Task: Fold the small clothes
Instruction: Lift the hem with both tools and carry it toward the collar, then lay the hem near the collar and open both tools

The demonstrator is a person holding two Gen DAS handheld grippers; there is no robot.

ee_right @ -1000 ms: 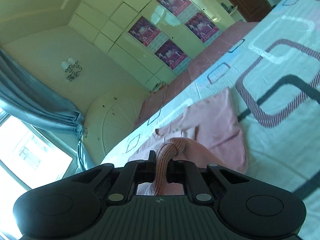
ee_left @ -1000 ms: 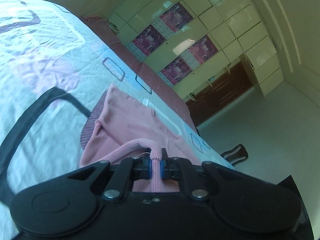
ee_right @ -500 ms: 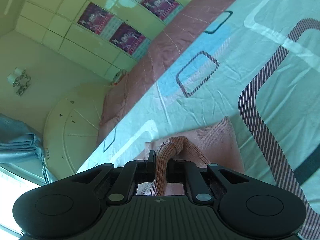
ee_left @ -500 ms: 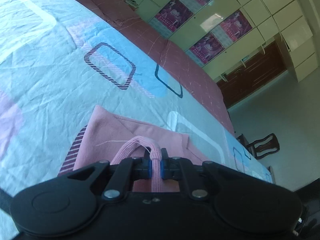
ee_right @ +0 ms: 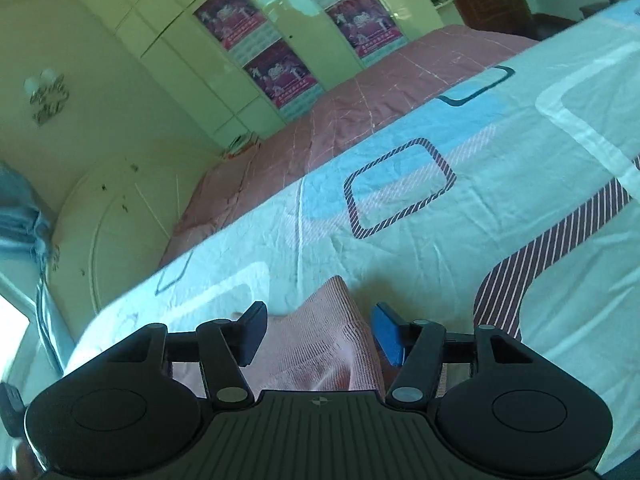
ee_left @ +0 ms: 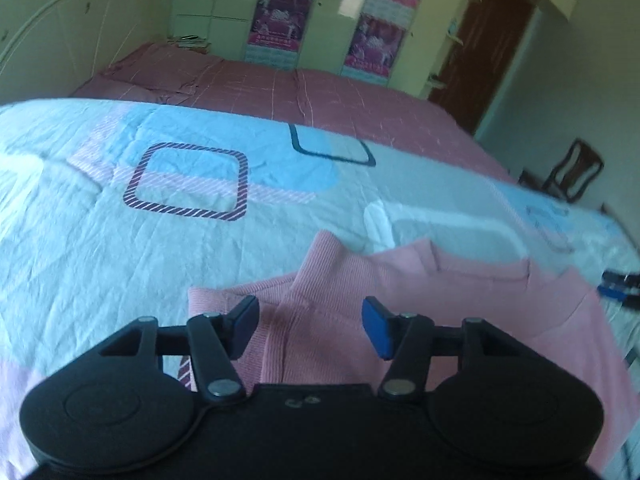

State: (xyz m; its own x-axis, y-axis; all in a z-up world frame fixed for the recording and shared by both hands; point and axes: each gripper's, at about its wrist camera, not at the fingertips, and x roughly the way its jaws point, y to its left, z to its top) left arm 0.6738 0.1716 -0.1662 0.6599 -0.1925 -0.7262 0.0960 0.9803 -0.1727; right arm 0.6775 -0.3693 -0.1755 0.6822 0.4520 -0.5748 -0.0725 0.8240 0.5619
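A small pink knit garment [ee_left: 460, 300] lies folded on the light blue patterned bedsheet [ee_left: 120, 248]. My left gripper [ee_left: 310, 326] is open just above its near left part, its jaws apart with pink fabric between and below them, not gripped. In the right wrist view a pointed corner of the same pink garment [ee_right: 332, 344] lies between the spread jaws of my right gripper [ee_right: 318, 334], which is open and holds nothing. The right gripper's blue pad shows at the far right of the left wrist view [ee_left: 618, 290].
A pink quilt [ee_left: 280, 84] covers the far half of the bed. Behind it stand cream wardrobe doors with posters [ee_left: 280, 20] and a brown door [ee_left: 492, 36]. A dark wooden chair [ee_left: 572, 172] stands past the bed's right edge. A curtain and window [ee_right: 16, 280] are at left.
Both grippers were shut on folds of the pink garment; both have now opened and let it go. The garment has dropped flat onto the sheet, and both cameras have tilted toward level.
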